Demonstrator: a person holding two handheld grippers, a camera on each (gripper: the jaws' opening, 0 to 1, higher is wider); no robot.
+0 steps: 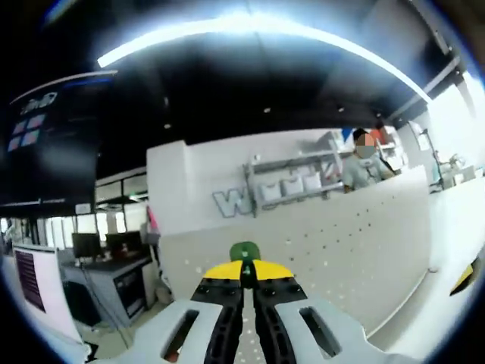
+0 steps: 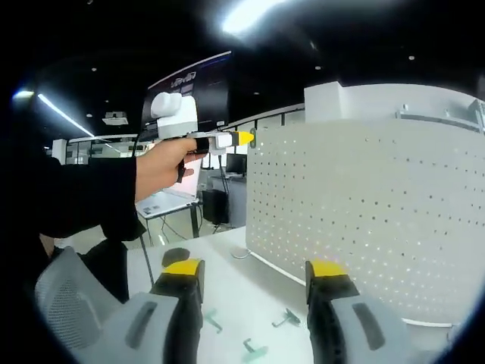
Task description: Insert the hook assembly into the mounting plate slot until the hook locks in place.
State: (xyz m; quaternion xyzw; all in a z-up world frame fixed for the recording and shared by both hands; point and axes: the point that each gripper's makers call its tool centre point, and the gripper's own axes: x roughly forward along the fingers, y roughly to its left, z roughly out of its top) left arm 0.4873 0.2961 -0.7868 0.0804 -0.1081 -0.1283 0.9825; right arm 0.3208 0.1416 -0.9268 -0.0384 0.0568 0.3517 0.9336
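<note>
You raised the left gripper [image 1: 244, 282], clamped on a small green hook [image 1: 245, 251], toward the white perforated plate [image 2: 364, 220]; the right gripper [image 2: 254, 279] stood apart, empty.

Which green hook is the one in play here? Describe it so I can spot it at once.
Find the white pegboard standing on the table. At its left edge a hand holds up the left tongs. The hook is the green piece pinched at their yellow tips, while the other green hooks lie on the table.
</note>
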